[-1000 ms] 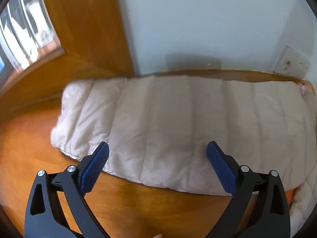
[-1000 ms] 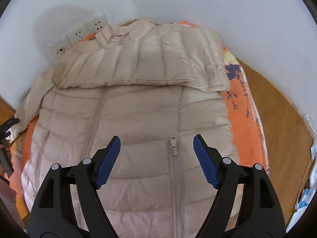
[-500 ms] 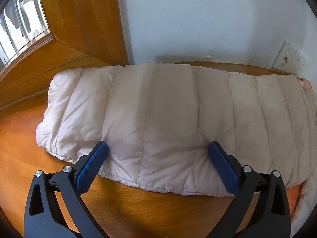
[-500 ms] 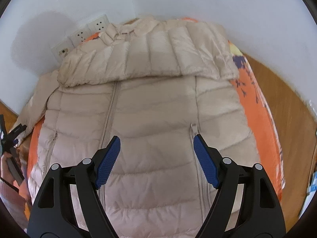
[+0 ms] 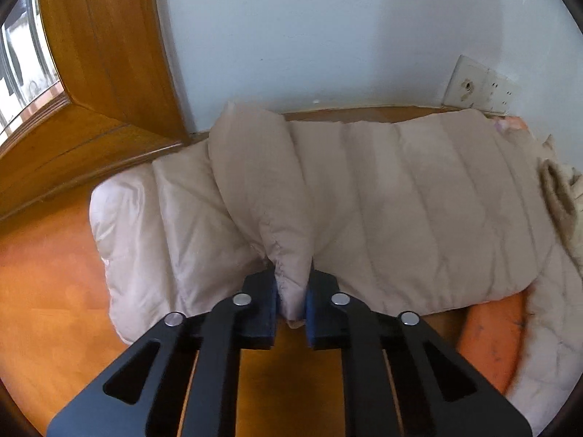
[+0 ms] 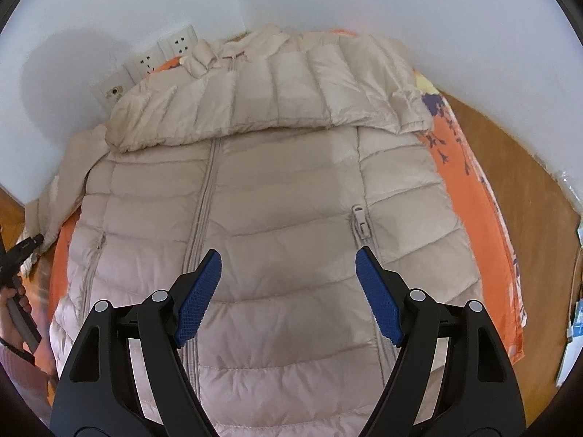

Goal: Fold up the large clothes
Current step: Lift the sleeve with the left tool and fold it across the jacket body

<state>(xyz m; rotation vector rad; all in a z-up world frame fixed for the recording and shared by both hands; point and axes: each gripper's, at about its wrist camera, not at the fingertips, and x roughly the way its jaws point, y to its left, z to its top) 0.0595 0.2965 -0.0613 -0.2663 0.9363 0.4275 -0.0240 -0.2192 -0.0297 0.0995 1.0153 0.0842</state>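
A beige quilted puffer jacket [image 6: 277,196] lies front up on an orange cloth [image 6: 470,189], zipper shut, one sleeve folded across the chest. Its other sleeve [image 5: 400,196] stretches out over a wooden surface in the left wrist view. My left gripper [image 5: 291,304] is shut on the sleeve's near edge, pinching up a ridge of fabric. My right gripper [image 6: 288,298] is open and empty, hovering above the jacket's lower front. The left gripper also shows at the left edge of the right wrist view [image 6: 22,251], held in a hand.
A white wall with sockets [image 6: 160,58] runs behind the jacket's collar. A wooden window frame [image 5: 102,73] stands at the left. The wooden surface [image 6: 517,196] extends right of the orange cloth, with papers [image 6: 575,327] at its edge.
My left gripper has closed on the sleeve's edge and bunched it into a ridge. My right gripper has moved slightly lower over the jacket front, still open.
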